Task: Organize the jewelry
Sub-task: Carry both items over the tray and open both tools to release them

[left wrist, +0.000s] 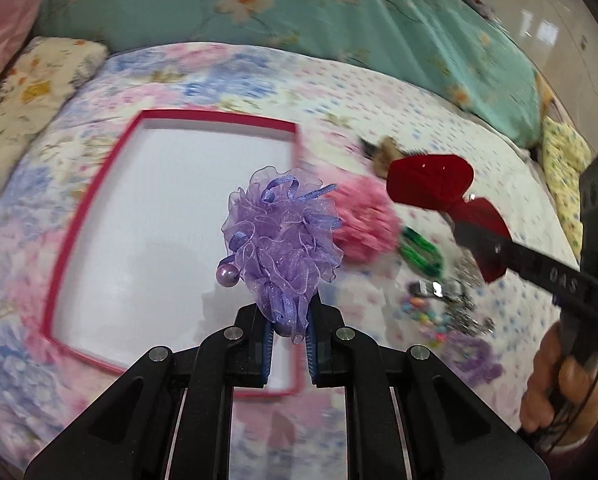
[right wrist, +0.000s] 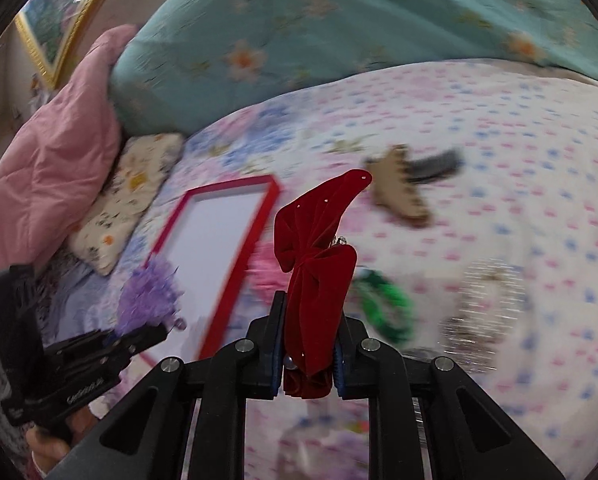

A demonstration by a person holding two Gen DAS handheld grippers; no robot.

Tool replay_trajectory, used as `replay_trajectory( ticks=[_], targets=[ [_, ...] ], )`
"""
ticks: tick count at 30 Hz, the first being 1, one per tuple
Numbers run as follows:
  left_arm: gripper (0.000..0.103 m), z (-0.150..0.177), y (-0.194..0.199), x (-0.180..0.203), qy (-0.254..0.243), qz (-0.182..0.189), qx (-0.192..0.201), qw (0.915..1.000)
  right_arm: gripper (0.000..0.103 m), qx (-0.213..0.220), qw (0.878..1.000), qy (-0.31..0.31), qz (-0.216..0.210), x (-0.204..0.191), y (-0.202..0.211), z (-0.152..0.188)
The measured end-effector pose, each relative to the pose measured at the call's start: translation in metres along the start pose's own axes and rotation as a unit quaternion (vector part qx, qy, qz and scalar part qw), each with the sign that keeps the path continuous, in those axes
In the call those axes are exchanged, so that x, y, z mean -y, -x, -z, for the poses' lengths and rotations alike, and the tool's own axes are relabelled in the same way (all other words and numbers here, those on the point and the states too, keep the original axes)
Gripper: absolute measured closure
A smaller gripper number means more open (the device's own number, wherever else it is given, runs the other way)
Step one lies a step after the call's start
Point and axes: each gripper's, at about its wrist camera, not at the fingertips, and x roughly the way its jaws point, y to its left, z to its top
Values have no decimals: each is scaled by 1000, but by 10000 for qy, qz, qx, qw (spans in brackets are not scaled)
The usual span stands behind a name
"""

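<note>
My left gripper (left wrist: 289,332) is shut on a purple ruffled hair tie (left wrist: 283,236) with a pearl bead, held above the near right part of a red-rimmed white tray (left wrist: 95,184). My right gripper (right wrist: 307,354) is shut on a red velvet bow (right wrist: 319,256), held above the bed to the right of the tray (right wrist: 235,256). The bow also shows in the left wrist view (left wrist: 431,180). The left gripper (right wrist: 139,336) with the purple hair tie (right wrist: 151,296) shows in the right wrist view.
On the floral bedspread right of the tray lie a pink ruffled hair tie (left wrist: 367,224), a green scrunchie (right wrist: 391,308), a tan claw clip (right wrist: 399,188), a dark comb clip (right wrist: 435,164), silver jewelry (right wrist: 483,320) and coloured beads (left wrist: 423,312). Pillows and a teal quilt (left wrist: 299,4) lie behind.
</note>
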Motion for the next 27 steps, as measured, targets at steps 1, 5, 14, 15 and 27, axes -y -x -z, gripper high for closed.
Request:
replay_trajectory(
  ticks=[1, 5, 14, 15, 27],
  targets=[
    [92, -3, 0, -8, 38, -69, 24, 10000, 85, -8, 10000, 18, -57, -6, -4, 0],
    [91, -16, -4, -38, 176, -247, 77, 9995, 85, -67, 9989, 80, -465, -38, -34, -10],
    [91, -57, -34, -96, 427, -548, 7, 9976, 85, -189, 9961, 58, -860, -94, -116, -37],
    [91, -63, -42, -102, 456, -588, -32, 9972, 85, -222, 9958, 19, -886, -96, -124, -39],
    [89, -97, -117, -125, 488, -704, -424, 9954, 84, -595, 9964, 4, -611, -90, -187, -55]
  ],
)
